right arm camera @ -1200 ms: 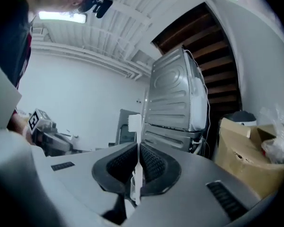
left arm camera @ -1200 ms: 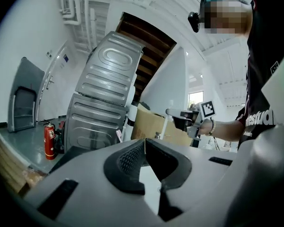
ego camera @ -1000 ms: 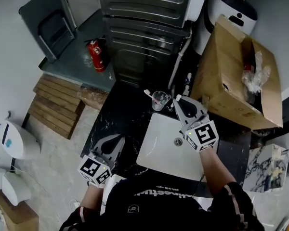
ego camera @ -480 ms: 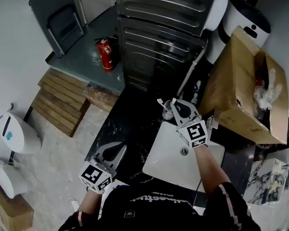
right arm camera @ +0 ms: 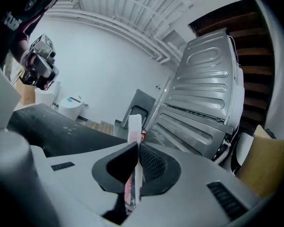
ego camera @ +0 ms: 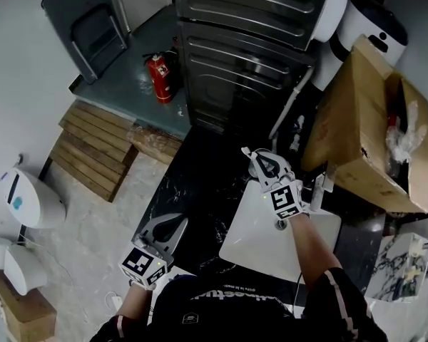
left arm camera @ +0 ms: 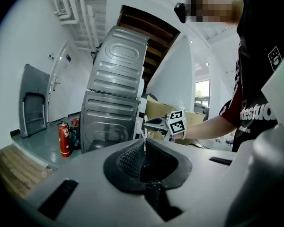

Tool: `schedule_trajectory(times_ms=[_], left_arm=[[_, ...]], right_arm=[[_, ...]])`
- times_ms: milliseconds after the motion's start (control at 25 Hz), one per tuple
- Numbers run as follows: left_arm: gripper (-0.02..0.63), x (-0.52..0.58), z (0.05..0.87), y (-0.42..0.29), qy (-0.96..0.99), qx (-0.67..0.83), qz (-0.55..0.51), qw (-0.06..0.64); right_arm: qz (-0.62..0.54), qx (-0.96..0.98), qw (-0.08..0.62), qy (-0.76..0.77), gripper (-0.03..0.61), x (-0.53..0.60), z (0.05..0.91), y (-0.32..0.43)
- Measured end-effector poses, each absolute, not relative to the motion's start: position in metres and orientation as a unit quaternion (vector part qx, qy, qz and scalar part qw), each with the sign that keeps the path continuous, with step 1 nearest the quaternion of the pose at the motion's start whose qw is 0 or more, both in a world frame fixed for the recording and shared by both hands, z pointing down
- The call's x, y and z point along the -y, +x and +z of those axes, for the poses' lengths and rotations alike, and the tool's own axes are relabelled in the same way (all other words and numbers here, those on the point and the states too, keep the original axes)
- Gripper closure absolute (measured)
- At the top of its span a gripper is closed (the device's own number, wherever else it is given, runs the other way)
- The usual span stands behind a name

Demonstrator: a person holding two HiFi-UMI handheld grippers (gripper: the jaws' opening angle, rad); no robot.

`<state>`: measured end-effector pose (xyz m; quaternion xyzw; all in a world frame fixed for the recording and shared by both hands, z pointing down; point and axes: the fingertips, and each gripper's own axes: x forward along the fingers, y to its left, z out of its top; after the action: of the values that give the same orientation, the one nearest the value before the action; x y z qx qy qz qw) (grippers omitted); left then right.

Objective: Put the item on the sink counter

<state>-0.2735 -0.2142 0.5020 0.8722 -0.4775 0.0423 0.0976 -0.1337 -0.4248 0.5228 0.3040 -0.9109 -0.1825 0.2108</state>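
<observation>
The right hand-held gripper (ego camera: 260,161) clamps the slim white-and-pink plastic toothbrush (right arm camera: 134,126) above the black marbled table (ego camera: 192,184), seemingly to lay it there, while the left hand-held gripper (ego camera: 172,224) idles closed and empty.

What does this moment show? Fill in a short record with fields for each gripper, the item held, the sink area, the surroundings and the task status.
Left gripper: shut, nothing between its jaws, held low at the counter's near left side.
Right gripper: shut on the toothbrush, near the sink's far left corner.
Toothbrush: white and pink, head sticking out past the jaw tips.
Sink: white basin set in a black counter.
Surroundings: cardboard box right of the sink; red fire extinguisher on the floor beyond.
Task status: toothbrush not yet set down.
</observation>
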Motion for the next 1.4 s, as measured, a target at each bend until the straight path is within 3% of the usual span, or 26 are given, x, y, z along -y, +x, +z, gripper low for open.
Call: schedule_trajectory(times_ms=[1120,1280,1400], left_arm=[[0.592,0.208,0.502,-0.291,0.868,0.478,0.000,0.132],[0.592,0.207,0.502,-0.294,0.867,0.480,-0.003,0.137],[0.592,0.204,0.503,-0.294,0.865,0.483,-0.006,0.139]], right_arm=[[-0.221,0.891,0.272,0.290,0.531,0.411,0.550,-0.136],[-0.211,0.894,0.267,0.291,0.463,0.409,0.547,-0.137],[-0.211,0.892,0.273,0.292,0.460,0.405,0.547,-0.136]])
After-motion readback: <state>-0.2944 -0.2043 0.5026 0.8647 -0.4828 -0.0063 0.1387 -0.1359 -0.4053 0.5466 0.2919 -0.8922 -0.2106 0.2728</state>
